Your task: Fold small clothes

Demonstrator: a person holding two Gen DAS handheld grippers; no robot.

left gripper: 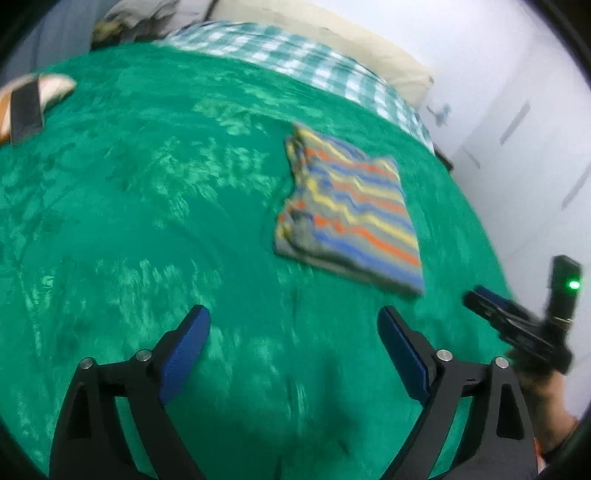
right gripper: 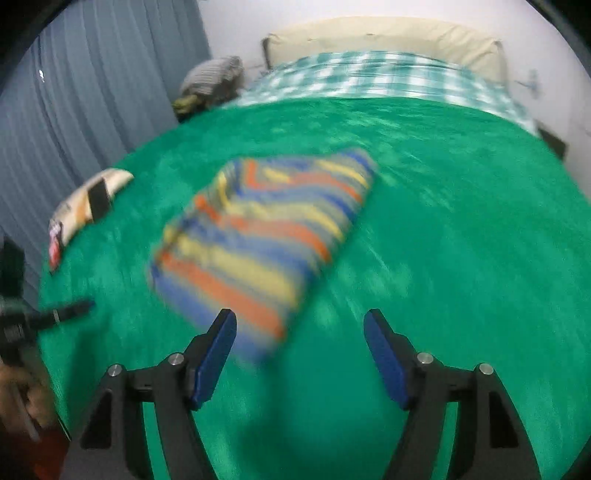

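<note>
Garment: folded rectangular cloth striped in orange, blue, yellow and grey [left gripper: 351, 210] [right gripper: 266, 240], lying flat on the green plush bedspread [left gripper: 166, 221] [right gripper: 443, 221], free of both tools
Garment from the left tool: ahead and to the right of the fingers, apart from them
Garment from the right tool: ahead and slightly left, its near corner just beyond the left blue pad [right gripper: 214, 358]; blurred, so whether pad and cloth touch cannot be told
Left gripper [left gripper: 293, 321]: jaws spread wide, nothing between the blue-padded black fingers, held above bare bedspread and pointing along the bed
Right gripper [right gripper: 299, 325]: jaws released and wide apart, empty, held over the bedspread beside the cloth's near edge
Right gripper seen from the left: at the far right, black body with a green light, gripped by a bare hand [left gripper: 546, 402]; its jaws are too blurred there to judge
Left gripper seen from the right: at the far left edge, a dark finger pointing over the bedspread, a hand [right gripper: 22, 398] behind it
Far left of both tools: cream and orange pouch with a black strap [left gripper: 33, 99] [right gripper: 88, 203], well apart from the cloth
Beyond the cloth: teal-and-white checked sheet [left gripper: 295, 59] [right gripper: 388, 74], then a cream pillow [left gripper: 332, 33] [right gripper: 384, 37] against the white wall
Left of the pillow: grey striped bundle [right gripper: 214, 81]
Left side of the right view: blue-grey curtain [right gripper: 92, 92]
</note>
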